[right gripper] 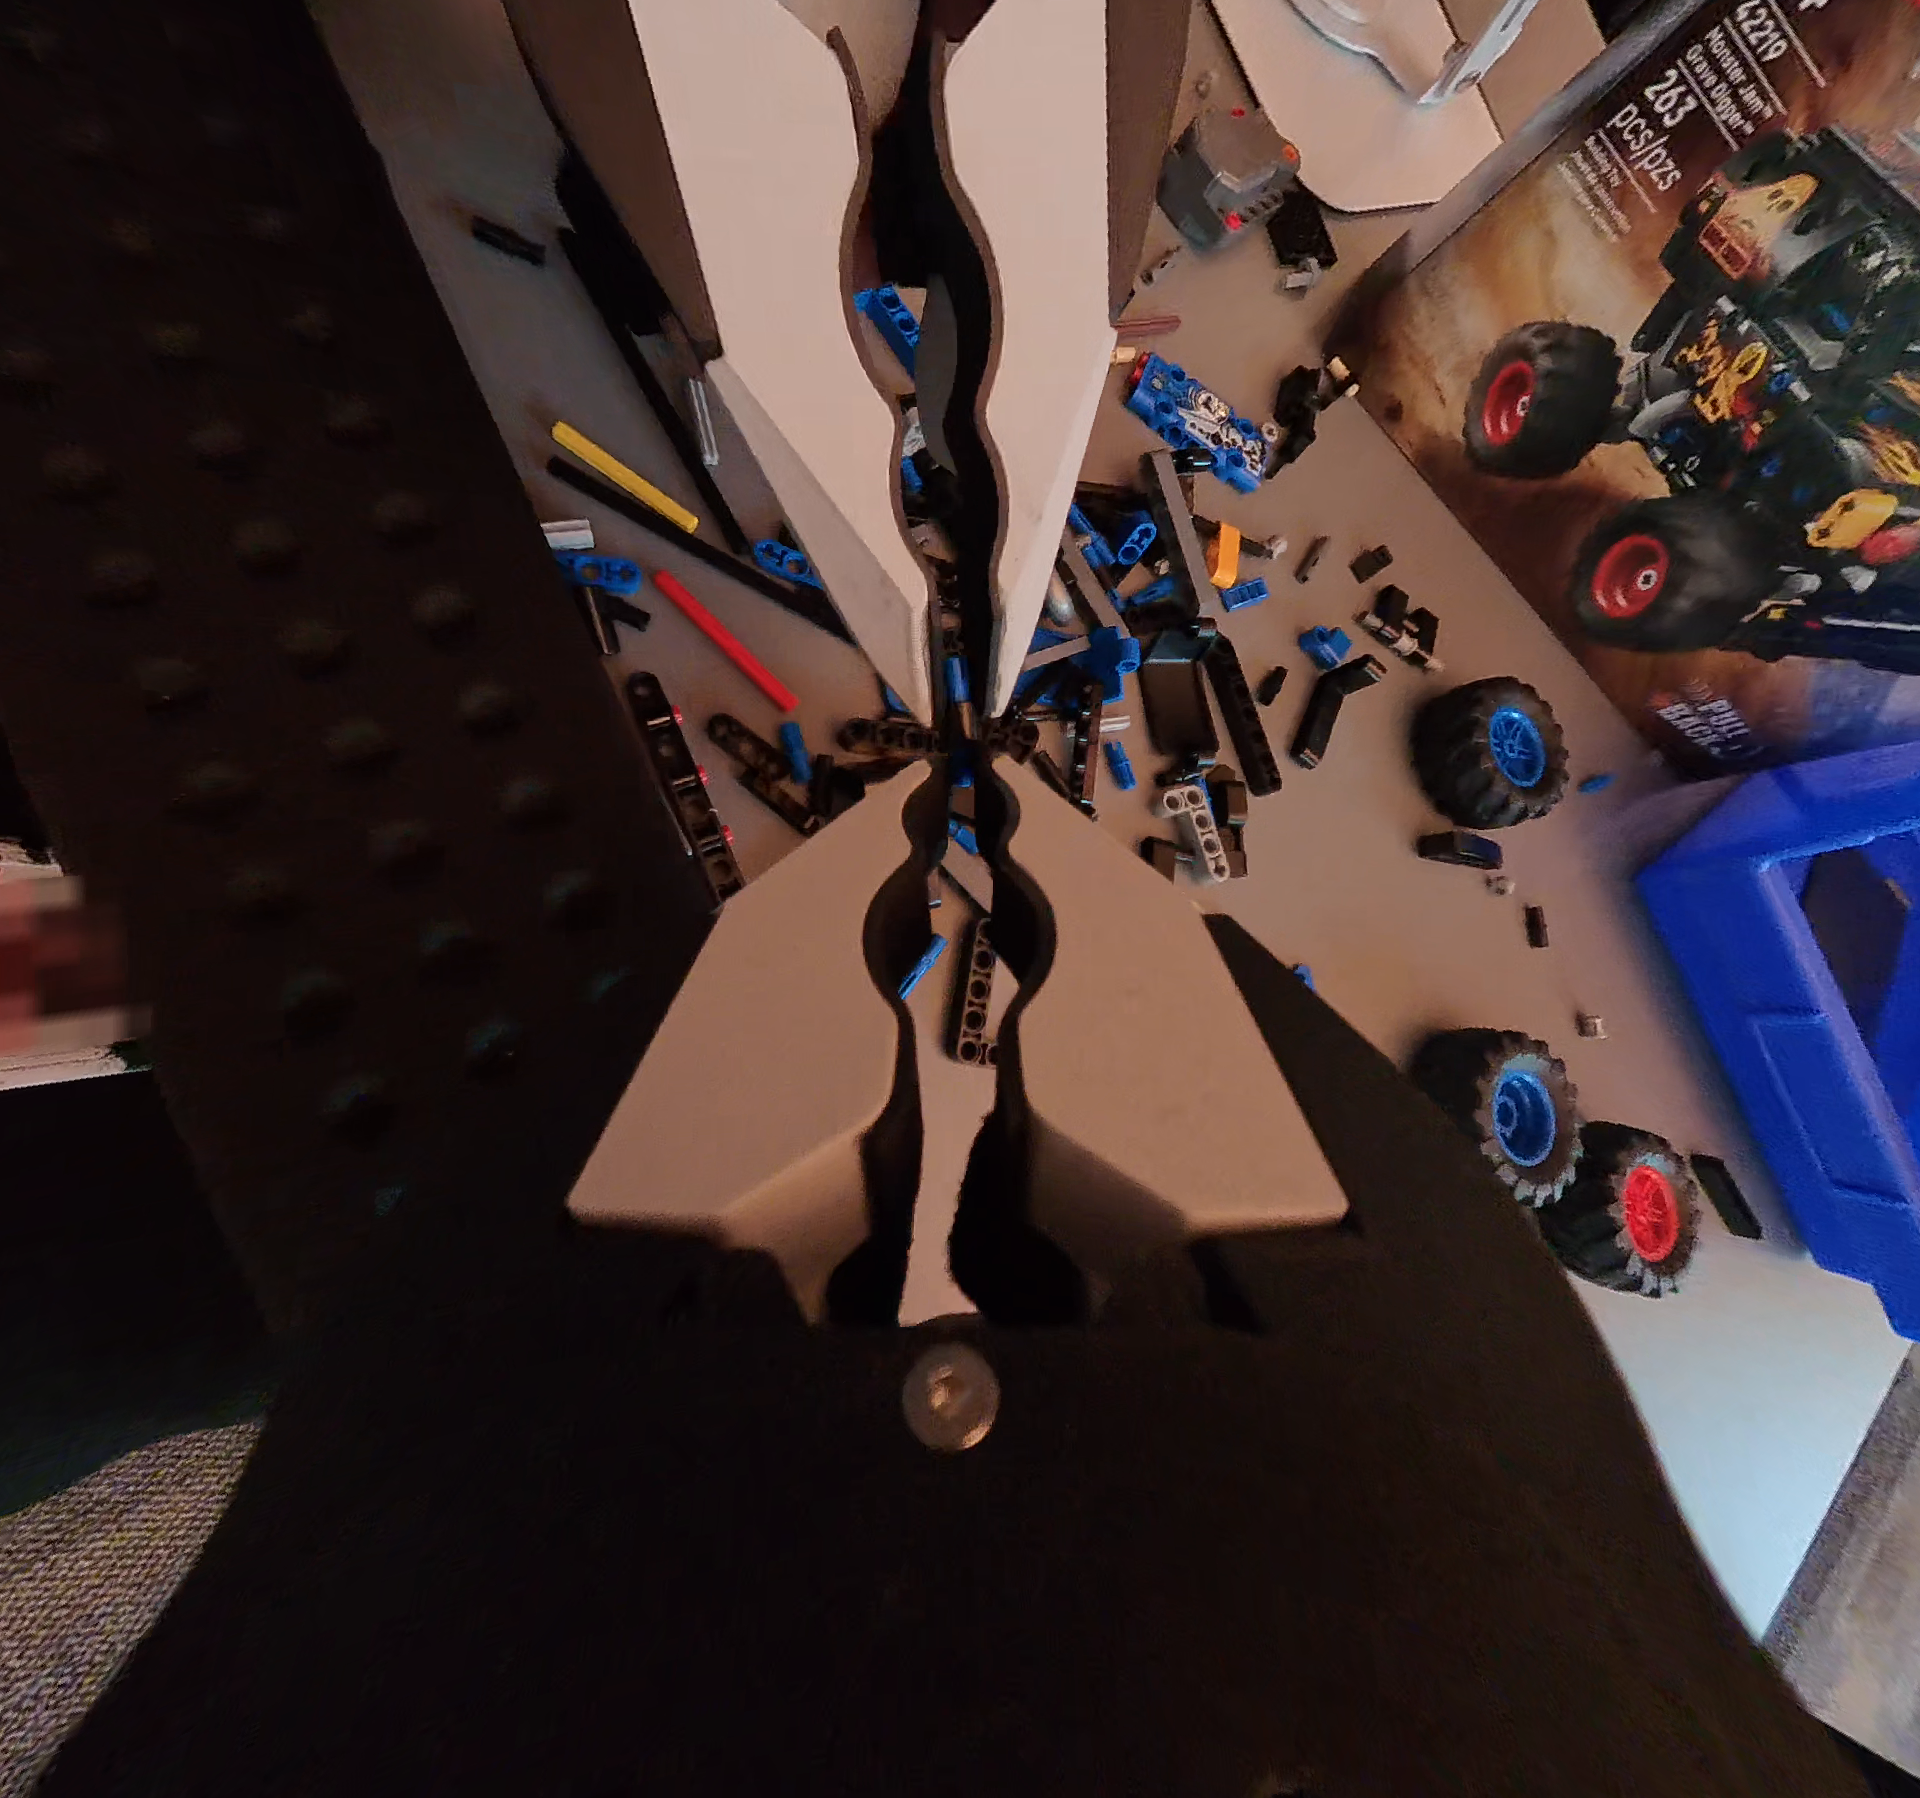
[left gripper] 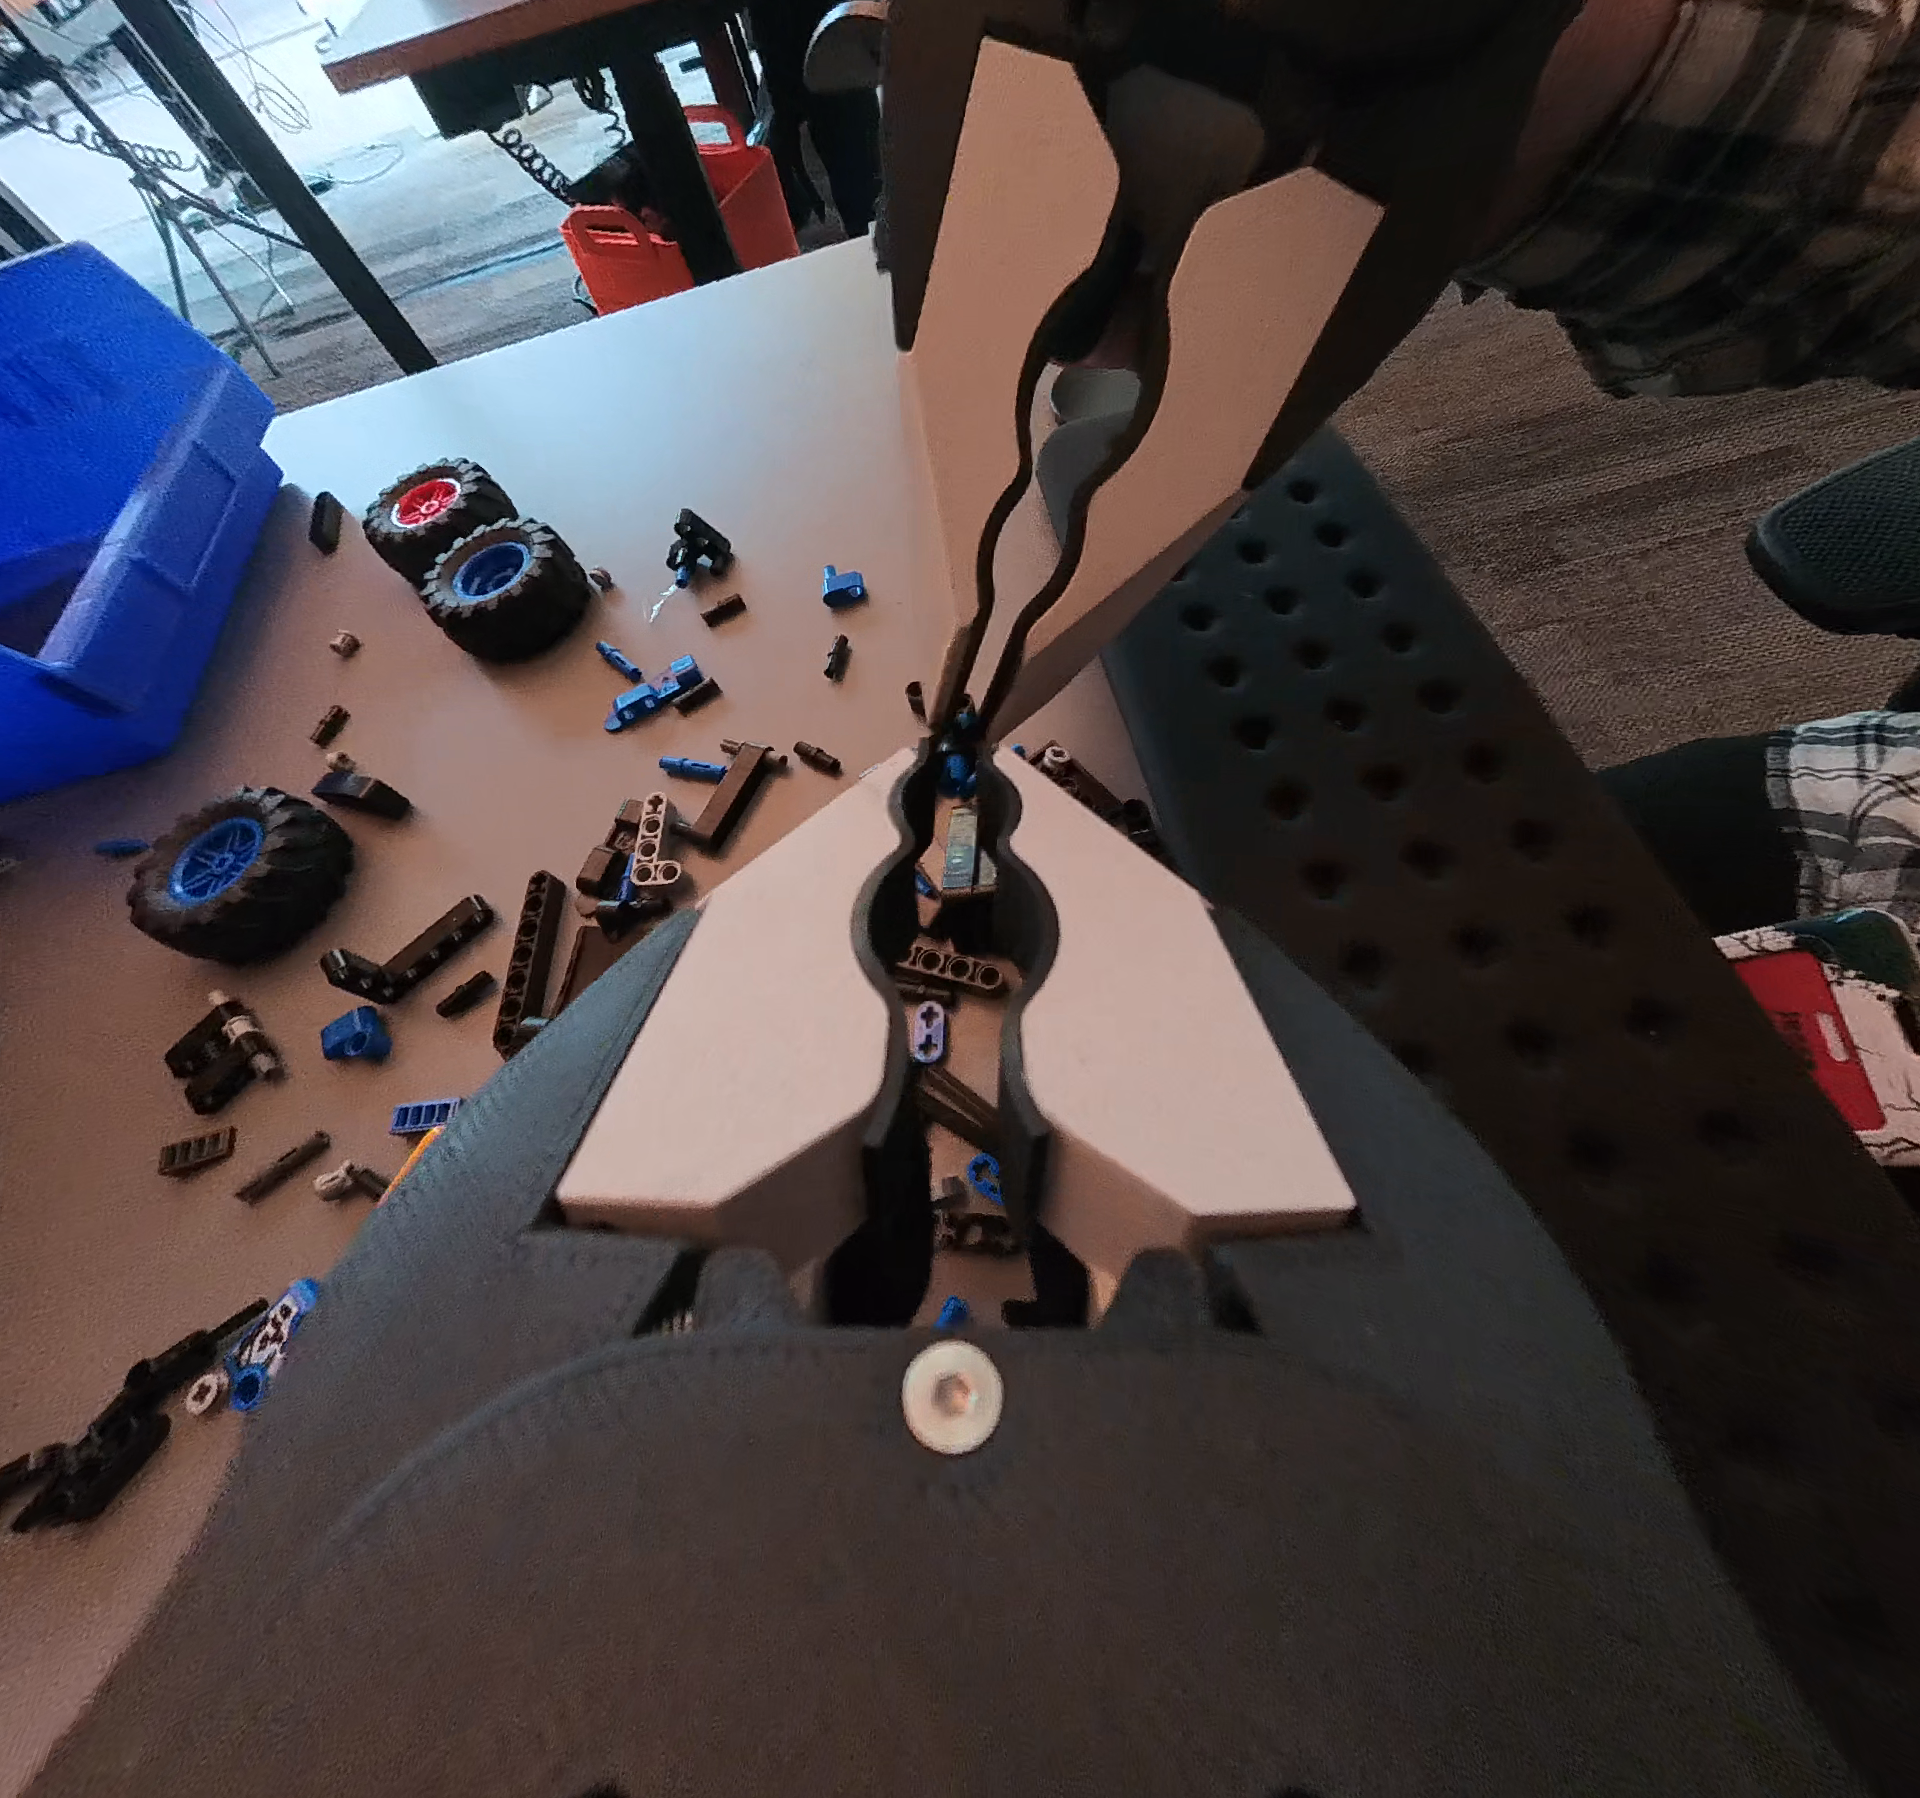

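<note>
Where the tips of the left gripper (left gripper: 956, 761) and right gripper (left gripper: 961, 709) meet, we see only a sliver of a small blue piece (left gripper: 958, 756); its shape is hidden, and we cannot tell which gripper pinches it. The blue bin (left gripper: 114, 512) is cut off at the left edge, the printed box (right gripper: 1662, 314) at the right

Left wrist view: daylight entered from the upper left, floor there overexposed. Table (left gripper: 644, 398) evenly lit; wheels (left gripper: 473, 553) cast soft, short shadows. Right wrist view dimmer and warmer; the gripper body (right gripper: 935, 1540) fell almost to black, detail lost. Strong wide-angle bending at the edges of both. Near parts soft in focus; small pieces mid-table reasonably sharp.
</note>
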`<state>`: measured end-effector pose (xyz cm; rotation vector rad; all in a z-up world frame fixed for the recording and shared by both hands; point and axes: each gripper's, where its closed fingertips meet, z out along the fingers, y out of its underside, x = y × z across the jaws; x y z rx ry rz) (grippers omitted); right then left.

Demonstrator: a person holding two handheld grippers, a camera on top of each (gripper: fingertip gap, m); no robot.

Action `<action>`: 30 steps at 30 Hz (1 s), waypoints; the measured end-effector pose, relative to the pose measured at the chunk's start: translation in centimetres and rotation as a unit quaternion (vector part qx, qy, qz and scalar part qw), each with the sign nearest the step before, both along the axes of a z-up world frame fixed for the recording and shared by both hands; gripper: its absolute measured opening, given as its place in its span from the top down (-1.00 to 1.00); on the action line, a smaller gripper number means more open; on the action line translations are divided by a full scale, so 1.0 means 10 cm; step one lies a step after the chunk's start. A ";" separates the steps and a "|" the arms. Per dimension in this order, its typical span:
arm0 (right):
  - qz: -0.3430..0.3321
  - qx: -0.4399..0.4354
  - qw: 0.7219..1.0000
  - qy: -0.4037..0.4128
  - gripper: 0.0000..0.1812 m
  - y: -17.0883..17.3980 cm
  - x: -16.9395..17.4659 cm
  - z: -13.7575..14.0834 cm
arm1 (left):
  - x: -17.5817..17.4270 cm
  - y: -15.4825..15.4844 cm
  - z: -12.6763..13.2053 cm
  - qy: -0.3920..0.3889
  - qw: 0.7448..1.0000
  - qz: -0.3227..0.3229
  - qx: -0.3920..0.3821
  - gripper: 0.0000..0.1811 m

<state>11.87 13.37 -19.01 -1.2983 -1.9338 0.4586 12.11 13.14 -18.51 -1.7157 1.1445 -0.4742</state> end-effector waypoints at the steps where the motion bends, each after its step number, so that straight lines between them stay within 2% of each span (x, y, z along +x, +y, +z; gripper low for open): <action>1: 0.001 0.003 1.000 0.002 0.98 0.00 -0.01 0.01 | -0.01 0.00 0.02 -0.005 1.000 0.000 0.001 0.95; 7: -0.007 0.016 0.998 0.056 0.99 0.01 -0.04 0.22 | -0.04 0.00 0.25 -0.058 0.998 0.002 0.018 0.96; 12: -0.001 0.034 0.996 0.079 0.98 0.01 -0.06 0.24 | -0.06 -0.02 0.28 -0.064 0.998 0.003 0.014 0.96; 18: 0.006 -0.006 0.992 0.129 0.98 -0.03 -0.01 0.26 | -0.03 -0.07 0.32 -0.067 0.998 -0.009 0.014 0.97; 19: -0.009 0.003 0.993 0.120 0.98 0.05 0.03 0.21 | -0.08 -0.05 0.39 -0.090 0.996 -0.004 0.013 0.96; 20: -0.036 0.024 0.995 0.087 0.98 0.20 0.13 0.07 | -0.19 -0.07 0.65 -0.156 0.988 -0.002 0.018 0.97; 21: -0.046 0.000 0.995 0.090 0.98 0.26 0.21 0.01 | -0.33 -0.07 0.82 -0.178 0.984 0.007 0.033 0.97; 23: -0.033 -0.040 0.992 0.115 0.99 0.18 0.25 0.06 | -0.44 -0.01 0.69 -0.143 0.989 0.026 0.029 0.97; 26: -0.026 -0.037 0.993 0.111 0.98 0.15 0.16 0.08 | -0.34 -0.03 0.56 -0.136 0.991 0.002 -0.001 0.96; 30: -0.022 -0.063 0.993 0.093 0.98 0.22 0.15 -0.04 | -0.38 0.03 0.08 -0.032 0.999 0.017 -0.040 0.95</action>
